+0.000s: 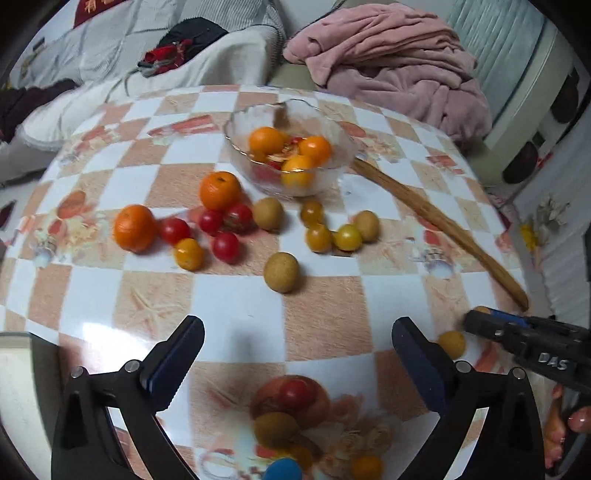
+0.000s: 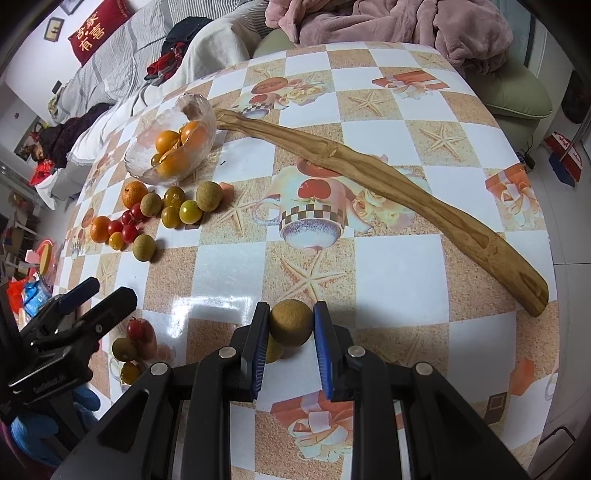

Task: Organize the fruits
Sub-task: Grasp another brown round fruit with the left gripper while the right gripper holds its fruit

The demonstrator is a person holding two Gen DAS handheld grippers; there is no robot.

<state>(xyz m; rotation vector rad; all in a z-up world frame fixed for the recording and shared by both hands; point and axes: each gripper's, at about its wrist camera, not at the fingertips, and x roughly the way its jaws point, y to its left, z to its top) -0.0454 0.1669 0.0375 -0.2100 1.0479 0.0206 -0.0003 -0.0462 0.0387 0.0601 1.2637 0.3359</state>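
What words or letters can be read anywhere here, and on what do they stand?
"DAS": white letters on the right gripper, cut off.
"有", among yellow Chinese characters on the red cushion; the others are too blurred.
Grey lettering on the left gripper: too small to read.
Nothing else carries text.

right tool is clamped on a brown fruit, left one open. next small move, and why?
Probably lift the right tool and carry its brown fruit toward the loose brown fruits near the glass bowl. Its pads press the fruit on both sides, so the grip looks secure. The left tool is open and holds nothing.
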